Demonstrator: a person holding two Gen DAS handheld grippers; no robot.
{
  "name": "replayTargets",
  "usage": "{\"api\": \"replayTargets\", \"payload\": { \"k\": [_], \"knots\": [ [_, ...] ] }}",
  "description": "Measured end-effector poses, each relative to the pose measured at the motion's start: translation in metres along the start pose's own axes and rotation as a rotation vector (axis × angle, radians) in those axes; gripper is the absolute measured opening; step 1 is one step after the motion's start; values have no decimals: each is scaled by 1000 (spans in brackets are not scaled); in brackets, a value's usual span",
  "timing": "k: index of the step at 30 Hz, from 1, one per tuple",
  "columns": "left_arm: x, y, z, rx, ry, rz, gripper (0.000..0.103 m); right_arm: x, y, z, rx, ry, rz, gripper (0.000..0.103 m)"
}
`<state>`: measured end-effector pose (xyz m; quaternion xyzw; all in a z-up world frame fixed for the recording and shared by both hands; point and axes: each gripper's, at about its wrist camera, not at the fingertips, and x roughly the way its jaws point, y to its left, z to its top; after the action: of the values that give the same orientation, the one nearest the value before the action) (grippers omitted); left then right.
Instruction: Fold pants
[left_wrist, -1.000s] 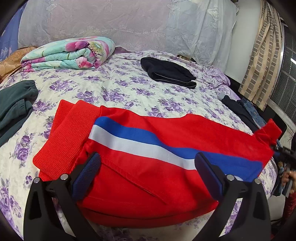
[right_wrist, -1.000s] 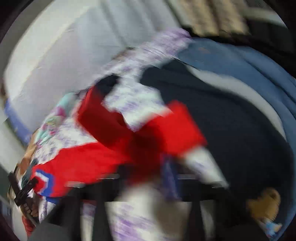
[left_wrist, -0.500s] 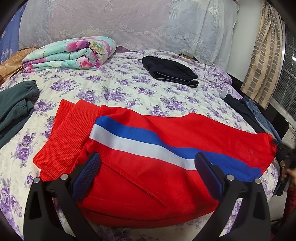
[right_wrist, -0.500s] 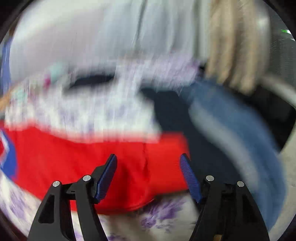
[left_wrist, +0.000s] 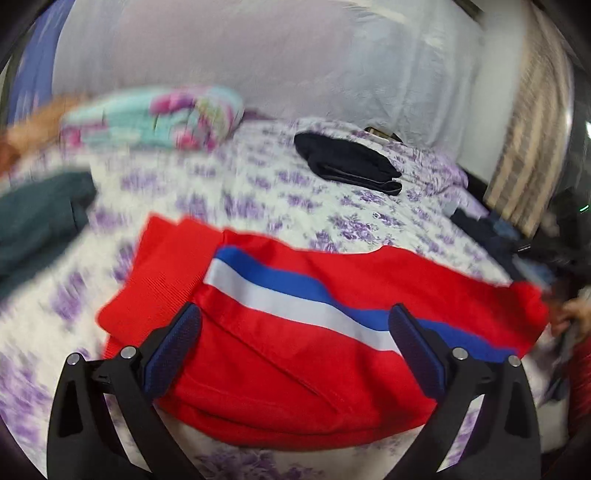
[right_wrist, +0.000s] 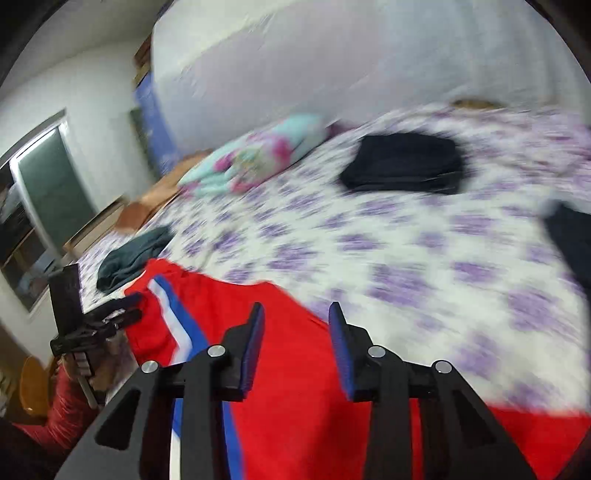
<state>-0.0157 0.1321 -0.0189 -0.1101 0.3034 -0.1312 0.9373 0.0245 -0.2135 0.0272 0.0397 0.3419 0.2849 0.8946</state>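
Red pants (left_wrist: 277, 369) with a blue and white side stripe lie lengthwise across the near edge of the flowered bed (left_wrist: 295, 206). My left gripper (left_wrist: 295, 332) hovers open over their waistband end, with the cloth below its wide-set fingers and not pinched. In the right wrist view the right gripper (right_wrist: 297, 325) hangs above the red pants (right_wrist: 288, 435) nearer the leg end. Its jaws are closing, a narrow gap still shows, and nothing is between the pads. The left gripper (right_wrist: 122, 314) appears at the far left by the waistband.
A folded black garment (left_wrist: 347, 162) lies mid-bed, a rolled floral quilt (left_wrist: 159, 118) at the head, and a dark green garment (left_wrist: 37, 229) on the left. Dark clothes (left_wrist: 491, 229) are piled at the right edge by the curtain. A hand (left_wrist: 572, 317) shows at the right.
The right gripper swung left over the pants, rolled, and its jaws narrowed. The raised leg end now lies flat on the bed. The left gripper stayed open in place.
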Motion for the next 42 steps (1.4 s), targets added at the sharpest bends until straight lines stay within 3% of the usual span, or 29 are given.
{"api": "replayTargets", "payload": {
  "k": [4,8,9,10,11,15,17,19,20,22,24,27,29,30,32,33,34,36,38,40,42],
  "knots": [
    [0,-2,0,15,-6,-5,99,82,12,24,-1,151,42,42],
    [3,-7,-2,43,-1,18,99,125,16,16,-32,282,32,47],
    [2,-6,-1,42,-1,15,99,126,18,11,-55,281,18,45],
    [2,-5,-1,38,-3,9,99,123,21,9,-84,263,6,23],
    [2,-4,-1,32,-5,3,99,119,24,8,-95,250,8,11],
    [1,-1,-1,12,-12,-12,99,89,36,24,-140,140,22,9],
    [1,0,-1,9,-12,-12,99,97,32,26,-139,149,-16,10],
    [3,-2,-1,18,-4,3,99,125,24,16,-151,246,-81,18],
    [4,-4,-1,29,1,15,99,133,20,10,-142,254,-81,18],
    [5,-7,-2,45,7,32,99,118,16,16,-106,213,-95,19],
    [2,-6,-2,42,-3,25,99,93,20,21,-107,101,-167,23],
    [-10,2,-2,-7,-50,-16,99,63,43,19,-174,6,-127,23],
    [-13,6,-2,-31,-52,-44,99,65,54,12,-197,41,-73,29],
    [-11,6,-1,-31,-42,-44,99,77,59,5,-207,106,-46,32],
    [-4,2,0,-11,-3,-3,99,109,56,-7,-206,239,-75,41],
    [2,-3,0,18,25,38,99,120,52,-6,-184,253,-58,40],
    [4,-6,-1,40,34,65,99,118,49,1,-150,246,-52,38],
    [8,-19,-5,113,50,143,99,89,46,9,-90,137,-98,42],
    [5,-24,-8,144,28,171,99,51,49,3,-76,55,-12,58],
    [-9,-26,-11,154,-39,131,99,24,52,-11,-68,15,14,75],
    [-14,-25,-12,141,-49,108,99,16,45,-37,-53,54,27,81]
  ]
}}
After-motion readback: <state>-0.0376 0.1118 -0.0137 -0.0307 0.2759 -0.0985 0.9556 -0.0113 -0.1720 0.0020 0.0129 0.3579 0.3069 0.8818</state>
